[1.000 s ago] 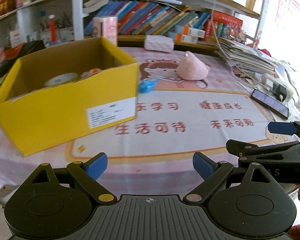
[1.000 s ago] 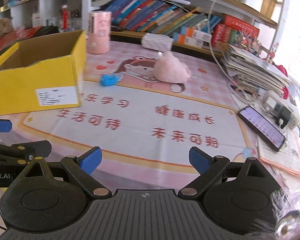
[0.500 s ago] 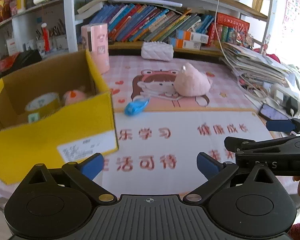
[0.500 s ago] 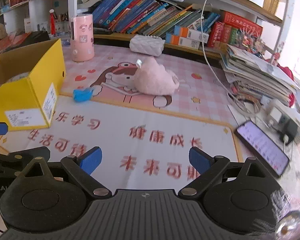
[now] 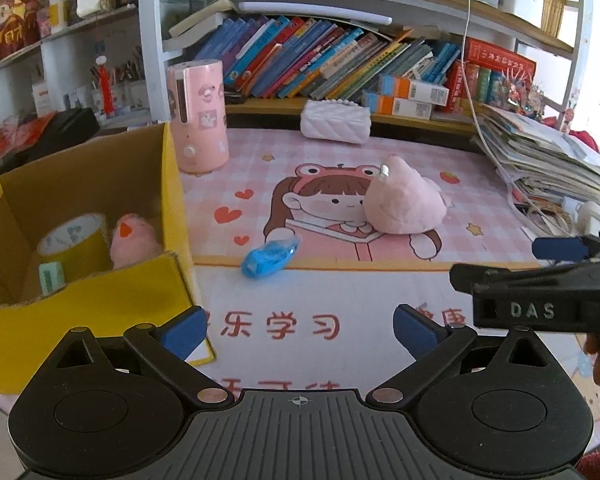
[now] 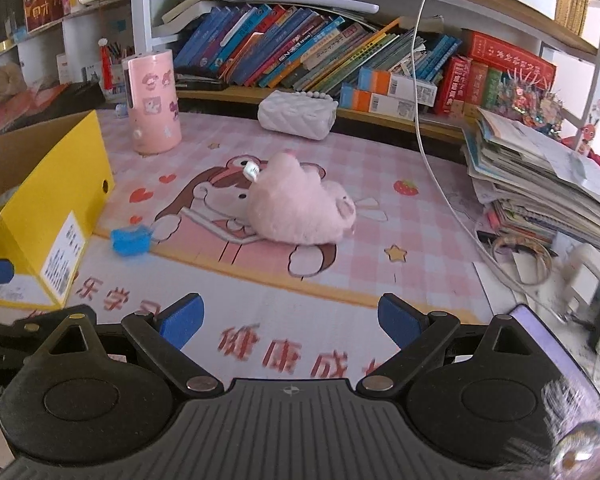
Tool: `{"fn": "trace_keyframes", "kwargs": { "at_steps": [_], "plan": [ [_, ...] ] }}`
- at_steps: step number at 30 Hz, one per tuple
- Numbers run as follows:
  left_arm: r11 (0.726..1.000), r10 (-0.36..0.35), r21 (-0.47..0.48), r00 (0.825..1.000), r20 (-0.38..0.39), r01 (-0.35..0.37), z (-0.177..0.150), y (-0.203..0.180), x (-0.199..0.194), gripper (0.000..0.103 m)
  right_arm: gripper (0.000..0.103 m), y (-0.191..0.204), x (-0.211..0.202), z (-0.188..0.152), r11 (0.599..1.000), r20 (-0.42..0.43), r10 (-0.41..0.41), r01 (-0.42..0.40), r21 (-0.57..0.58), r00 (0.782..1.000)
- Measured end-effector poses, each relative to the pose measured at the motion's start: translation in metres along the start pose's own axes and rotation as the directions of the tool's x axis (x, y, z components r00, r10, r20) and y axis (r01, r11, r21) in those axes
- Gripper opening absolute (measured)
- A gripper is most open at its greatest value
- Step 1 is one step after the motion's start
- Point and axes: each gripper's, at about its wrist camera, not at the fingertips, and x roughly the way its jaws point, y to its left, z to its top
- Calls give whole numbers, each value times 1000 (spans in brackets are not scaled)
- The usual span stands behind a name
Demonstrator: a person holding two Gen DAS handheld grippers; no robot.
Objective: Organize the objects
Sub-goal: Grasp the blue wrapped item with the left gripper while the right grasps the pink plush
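A yellow cardboard box (image 5: 172, 184) stands at the left; it also shows in the right wrist view (image 6: 64, 184). Inside lie a tape roll (image 5: 71, 240), a small pink plush (image 5: 134, 240) and a green eraser (image 5: 51, 278). A pink plush toy (image 5: 404, 204) (image 6: 300, 210) and a small blue object (image 5: 270, 258) (image 6: 130, 242) lie on the pink mat. My left gripper (image 5: 300, 328) is open and empty above the mat, near the box corner. My right gripper (image 6: 290, 320) is open and empty, facing the plush.
A pink cylinder (image 5: 198, 116) and a white quilted pouch (image 5: 336, 122) stand near the bookshelf (image 5: 340, 60). A paper stack (image 6: 540, 176), a white cable (image 6: 432, 120), a phone (image 6: 548, 344) and a charger sit at the right.
Both grippers have moved forward over the mat and higher; the box has shifted left in view and its inside now shows. Both stay open.
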Motion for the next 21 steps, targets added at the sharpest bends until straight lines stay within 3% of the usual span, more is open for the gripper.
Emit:
{"fn": "trace_keyframes", "kwargs": {
  "at_steps": [4,6,9,14,21],
  "plan": [
    [999,24,25,1000,11,-24,7,-15,9,89,94,-11,18,11,1000,13,7,-7,-20,1000],
    [999,40,36,999,14,-40,12,-22,15,74,94,-17,25,17,999,23,9,-8,-35,1000],
    [996,80,30,997,3,-80,20,-28,29,64,94,-24,35,26,998,45,6,-3,-69,999],
    [985,169,-27,985,-34,-169,32,-24,63,57,94,-31,52,39,990,77,24,-13,-142,997],
    [965,258,57,963,-79,-255,37,-24,105,53,94,-32,72,47,978,79,49,-31,-207,996]
  ]
}}
